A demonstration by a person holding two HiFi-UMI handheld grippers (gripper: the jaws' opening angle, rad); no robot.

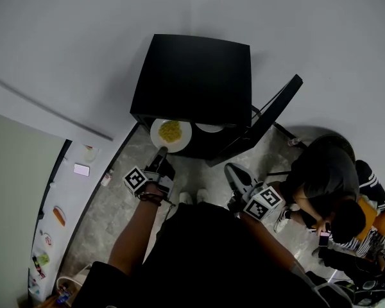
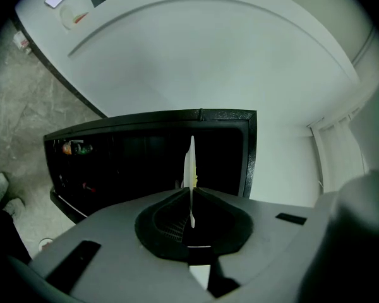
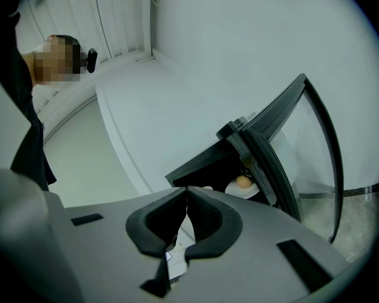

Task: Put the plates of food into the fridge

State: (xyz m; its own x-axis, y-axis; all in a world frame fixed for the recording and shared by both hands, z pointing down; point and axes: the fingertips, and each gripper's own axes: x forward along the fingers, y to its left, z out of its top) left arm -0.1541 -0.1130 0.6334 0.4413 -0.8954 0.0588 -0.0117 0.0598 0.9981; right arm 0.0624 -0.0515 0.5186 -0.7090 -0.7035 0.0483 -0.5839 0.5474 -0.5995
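Note:
A black mini fridge (image 1: 192,82) stands on the floor with its door (image 1: 269,117) swung open to the right. My left gripper (image 1: 160,154) is shut on the rim of a white plate of yellow food (image 1: 171,134), held level at the fridge opening. In the left gripper view the plate (image 2: 189,163) shows edge-on between the pads, in front of the dark fridge interior (image 2: 132,156). A second white plate (image 1: 210,128) lies inside the fridge; in the right gripper view this plate (image 3: 243,187) carries something brownish. My right gripper (image 1: 234,171) is shut and empty, near the door's lower edge.
A white counter (image 1: 67,197) runs along the left with a phone (image 1: 81,169) and more food items (image 1: 59,215) on it. A seated person (image 1: 327,178) is close on the right, beside the open door. White walls stand behind the fridge.

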